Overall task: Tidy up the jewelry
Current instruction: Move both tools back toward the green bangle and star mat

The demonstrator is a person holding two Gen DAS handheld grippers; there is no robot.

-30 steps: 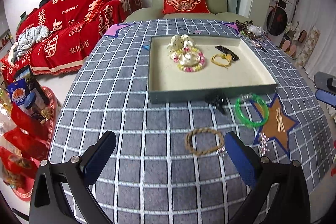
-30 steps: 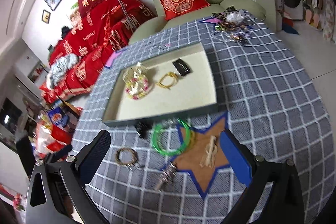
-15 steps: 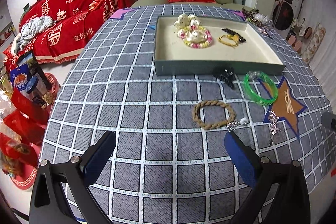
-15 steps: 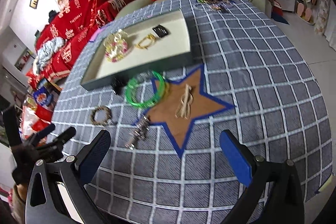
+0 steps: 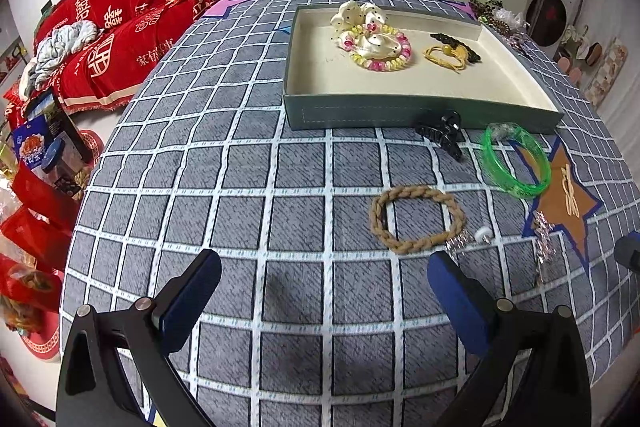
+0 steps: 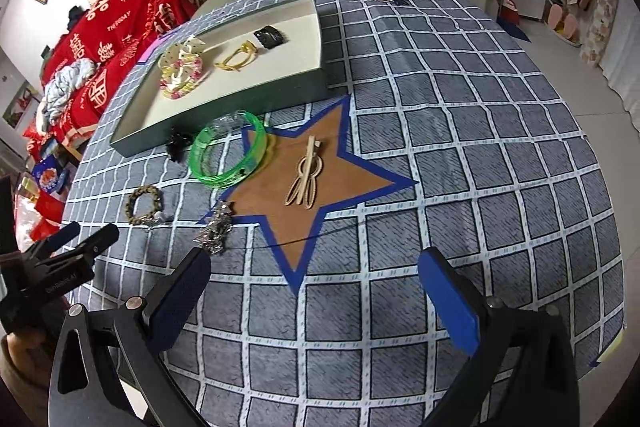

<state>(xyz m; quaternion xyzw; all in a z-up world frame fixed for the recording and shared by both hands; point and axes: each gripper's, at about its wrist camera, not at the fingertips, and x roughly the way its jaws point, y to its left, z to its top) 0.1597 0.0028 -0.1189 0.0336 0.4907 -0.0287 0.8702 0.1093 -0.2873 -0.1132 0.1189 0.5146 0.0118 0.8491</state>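
Both grippers hover empty, jaws wide apart, between picks.
Next, probably the left gripper [image 5: 324, 291] must descend on the braided bracelet [image 5: 416, 219]; the right gripper [image 6: 316, 287] waits near the star mat [image 6: 320, 183].

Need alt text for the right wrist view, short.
The open right claw hovers over a grey checked tablecloth facing a brown star patch with a cream hair clip. Green bangle left; a tray beyond holds jewelry.

The left gripper [image 5: 324, 291] is sitting at the bottom of its own view with both blue-padded fingers spread wide, gripping nothing. The right gripper [image 6: 314, 287] is likewise gaping across the bottom of its frame, and the left one is showing at its lower left edge.
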